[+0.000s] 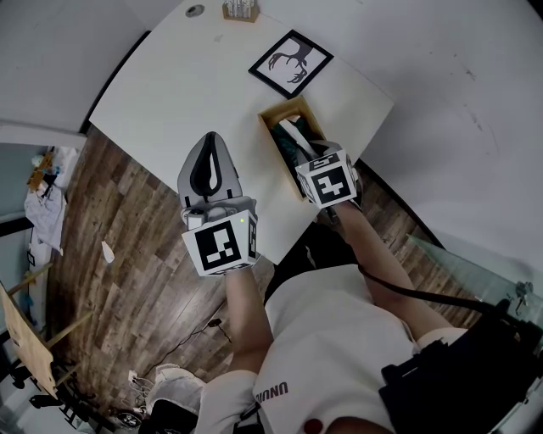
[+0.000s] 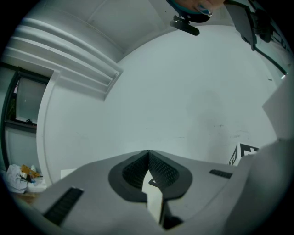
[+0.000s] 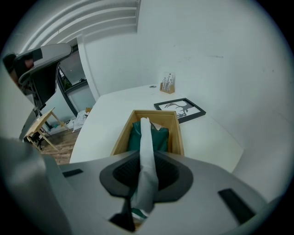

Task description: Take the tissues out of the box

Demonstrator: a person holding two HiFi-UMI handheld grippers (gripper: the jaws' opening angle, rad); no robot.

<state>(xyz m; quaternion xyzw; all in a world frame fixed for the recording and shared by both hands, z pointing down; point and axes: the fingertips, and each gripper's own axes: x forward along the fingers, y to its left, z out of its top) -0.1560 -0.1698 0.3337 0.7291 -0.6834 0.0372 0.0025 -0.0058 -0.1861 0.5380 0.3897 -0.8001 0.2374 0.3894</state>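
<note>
An open wooden box point(image 1: 273, 136) stands near the white table's point(image 1: 195, 93) right edge, with a dark green tissue pack point(image 3: 158, 137) inside it. A white tissue point(image 3: 146, 147) rises out of the pack as a twisted strip and runs up between the jaws of my right gripper point(image 3: 147, 158). That gripper point(image 1: 316, 157) hovers over the near end of the box, shut on the strip. My left gripper point(image 1: 209, 144) hangs above the table to the left of the box, shut with nothing in it; in the left gripper view its tips point(image 2: 148, 153) meet against a bare wall.
A framed antler picture point(image 1: 290, 63) lies on the table beyond the box. A small wooden holder point(image 1: 240, 10) and a round grommet point(image 1: 195, 10) sit at the far edge. Wood floor point(image 1: 127, 246) lies left of the table, walls close behind and right.
</note>
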